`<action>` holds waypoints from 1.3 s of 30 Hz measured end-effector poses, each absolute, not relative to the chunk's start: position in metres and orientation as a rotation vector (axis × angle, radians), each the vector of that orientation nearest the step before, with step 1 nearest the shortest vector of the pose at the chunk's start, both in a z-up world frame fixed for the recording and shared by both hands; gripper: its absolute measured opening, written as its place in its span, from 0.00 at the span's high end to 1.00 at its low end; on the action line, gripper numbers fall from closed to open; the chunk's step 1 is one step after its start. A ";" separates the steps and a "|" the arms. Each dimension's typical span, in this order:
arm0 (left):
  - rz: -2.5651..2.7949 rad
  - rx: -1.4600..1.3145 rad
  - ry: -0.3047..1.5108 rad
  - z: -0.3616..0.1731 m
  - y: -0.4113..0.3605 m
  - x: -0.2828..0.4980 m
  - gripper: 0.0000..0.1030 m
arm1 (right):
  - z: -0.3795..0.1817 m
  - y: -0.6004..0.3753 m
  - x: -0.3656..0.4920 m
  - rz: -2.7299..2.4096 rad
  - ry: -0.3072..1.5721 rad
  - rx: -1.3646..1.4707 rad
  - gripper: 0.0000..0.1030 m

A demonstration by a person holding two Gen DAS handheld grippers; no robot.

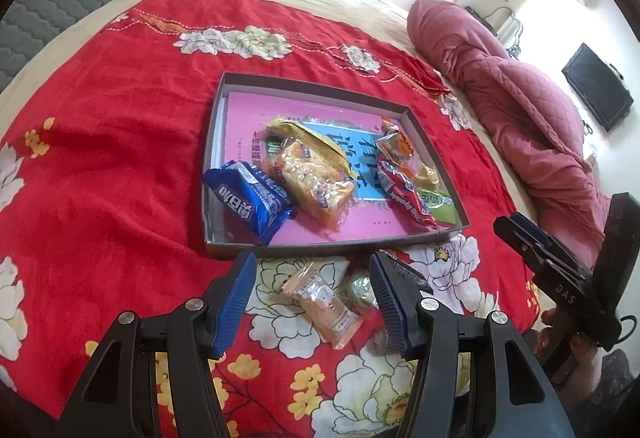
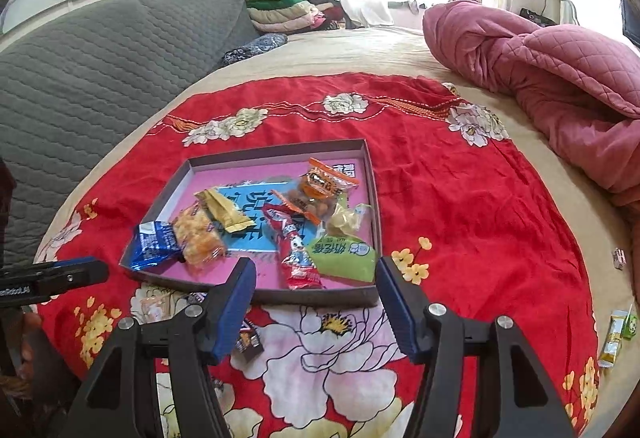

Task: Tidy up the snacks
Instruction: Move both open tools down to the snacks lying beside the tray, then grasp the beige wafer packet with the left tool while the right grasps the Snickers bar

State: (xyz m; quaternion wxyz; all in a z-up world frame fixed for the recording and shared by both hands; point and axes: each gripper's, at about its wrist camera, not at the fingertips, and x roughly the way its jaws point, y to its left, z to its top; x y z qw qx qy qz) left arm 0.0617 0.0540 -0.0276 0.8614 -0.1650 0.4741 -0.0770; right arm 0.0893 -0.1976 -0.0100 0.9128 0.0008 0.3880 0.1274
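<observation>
Both tongs gape empty, left tongs (image 1: pixel 314 298) over a biscuit packet (image 1: pixel 324 304); next, pinch it into the tray (image 1: pixel 320 242); right tongs (image 2: pixel 316 302) idle.

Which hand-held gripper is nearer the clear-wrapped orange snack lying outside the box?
Left. The left hand-held gripper hovers open right above that orange snack; the right hand-held gripper is off to its side, over the box's near edge.

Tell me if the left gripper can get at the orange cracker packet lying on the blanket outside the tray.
Probably yes: the left gripper hovers open over the orange cracker packet, nothing covering it; a small foil candy lies close beside.
</observation>
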 end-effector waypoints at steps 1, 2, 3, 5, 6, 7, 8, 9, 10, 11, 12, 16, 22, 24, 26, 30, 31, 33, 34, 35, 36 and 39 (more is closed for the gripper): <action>-0.161 -0.348 0.997 -0.028 0.054 0.061 0.41 | -0.010 -0.197 0.088 0.266 0.801 0.003 0.40; -0.161 -0.349 1.000 -0.028 0.054 0.060 0.41 | -0.010 -0.196 0.087 0.269 0.802 0.006 0.40; -0.161 -0.349 1.004 -0.029 0.055 0.060 0.41 | -0.009 -0.195 0.085 0.278 0.804 0.010 0.40; -0.161 -0.349 1.008 -0.030 0.055 0.058 0.41 | -0.009 -0.193 0.083 0.285 0.807 0.007 0.40; -0.160 -0.349 1.011 -0.030 0.055 0.058 0.41 | -0.009 -0.192 0.081 0.292 0.809 0.006 0.40; -0.157 -0.347 1.013 -0.031 0.055 0.057 0.41 | -0.009 -0.190 0.081 0.299 0.809 0.002 0.40; -0.155 -0.347 1.013 -0.032 0.055 0.057 0.41 | -0.010 -0.189 0.080 0.300 0.809 -0.003 0.40; -0.155 -0.348 1.017 -0.033 0.055 0.056 0.41 | -0.010 -0.187 0.079 0.303 0.810 -0.009 0.40; -0.156 -0.349 1.022 -0.034 0.055 0.056 0.41 | -0.011 -0.186 0.078 0.308 0.811 -0.013 0.40; -0.155 -0.348 1.024 -0.035 0.055 0.055 0.41 | -0.011 -0.185 0.078 0.311 0.813 -0.015 0.40; -0.154 -0.347 1.027 -0.035 0.055 0.054 0.41 | -0.012 -0.184 0.078 0.313 0.815 -0.017 0.40; -0.157 -0.345 1.038 -0.038 0.054 0.054 0.41 | -0.014 -0.178 0.075 0.330 0.819 -0.037 0.40; -0.166 -0.360 1.069 -0.048 0.052 0.054 0.41 | -0.020 -0.168 0.071 0.358 0.833 -0.083 0.40; -0.171 -0.365 1.078 -0.051 0.051 0.054 0.41 | -0.024 -0.165 0.071 0.368 0.840 -0.103 0.40; -0.182 -0.383 1.089 -0.056 0.050 0.055 0.41 | -0.027 -0.160 0.070 0.377 0.846 -0.126 0.40; -0.179 -0.422 1.140 -0.073 0.050 0.057 0.41 | -0.035 -0.156 0.069 0.388 0.863 -0.141 0.40; -0.180 -0.435 1.152 -0.077 0.050 0.057 0.41 | -0.038 -0.154 0.069 0.391 0.870 -0.147 0.40; -0.183 -0.451 1.164 -0.081 0.050 0.057 0.41 | -0.041 -0.153 0.068 0.393 0.876 -0.155 0.40; -0.181 -0.449 1.164 -0.082 0.049 0.057 0.41 | -0.043 -0.152 0.067 0.397 0.879 -0.160 0.40; -0.180 -0.448 1.165 -0.082 0.049 0.057 0.41 | -0.044 -0.150 0.067 0.401 0.880 -0.167 0.40; -0.182 -0.450 1.166 -0.083 0.048 0.057 0.41 | -0.045 -0.149 0.066 0.403 0.881 -0.172 0.40; -0.178 -0.454 1.174 -0.087 0.047 0.059 0.41 | -0.050 -0.145 0.065 0.413 0.891 -0.189 0.40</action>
